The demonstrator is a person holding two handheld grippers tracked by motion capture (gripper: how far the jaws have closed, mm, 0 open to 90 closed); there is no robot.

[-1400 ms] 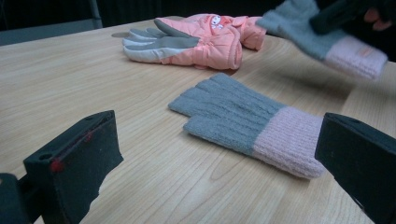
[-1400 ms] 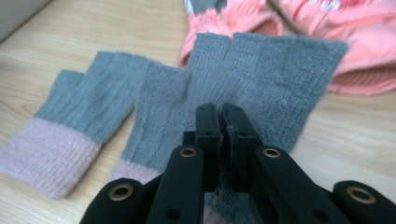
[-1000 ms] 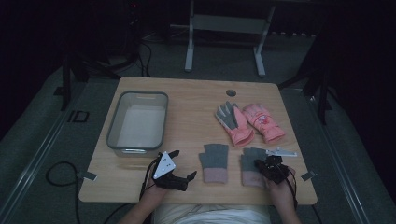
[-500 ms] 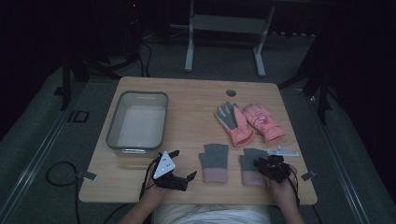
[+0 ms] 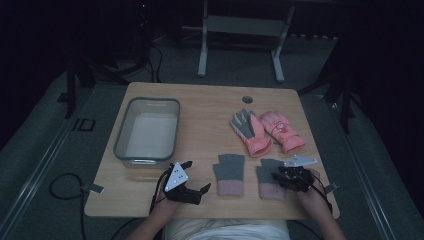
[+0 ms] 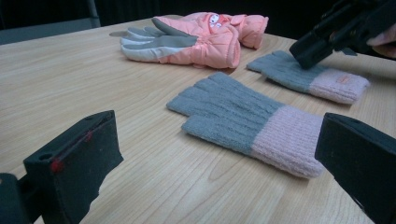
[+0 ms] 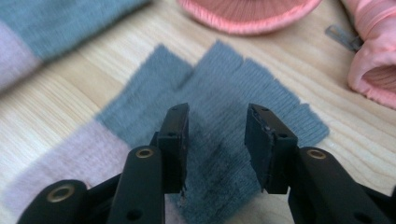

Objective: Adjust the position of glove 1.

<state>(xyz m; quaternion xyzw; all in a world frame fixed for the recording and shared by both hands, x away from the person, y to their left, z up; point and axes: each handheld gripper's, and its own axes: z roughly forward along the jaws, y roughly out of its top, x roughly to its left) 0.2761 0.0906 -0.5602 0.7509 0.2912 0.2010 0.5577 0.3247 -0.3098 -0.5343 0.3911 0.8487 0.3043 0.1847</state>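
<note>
The room is dim, its far side lost in darkness. A light wooden desk (image 5: 210, 107) with rounded corners stands on grey carpeted floor (image 5: 45, 150). Beyond the desk rises a pale metal stand (image 5: 240, 25). Dark cables (image 5: 60, 185) lie left of the desk.

this looks like a lab or recording studio set up for filming handwork, not a home. a single light wooden table (image 5: 210, 107) with rounded corners and a round cable hole (image 5: 247, 99) near its far edge stands on grey carpet (image 5: 40, 165) in a darkened room. at the far side stands a grey metal stand (image 5: 240, 30) with two legs. dark tripod-like legs (image 5: 72, 90) stand at the far left and far right of the table. a black cable (image 5: 65, 182) loops over the floor at the near left, and a marking reading "id" (image 5: 83, 124) sits on the carpet left of the table.
</note>
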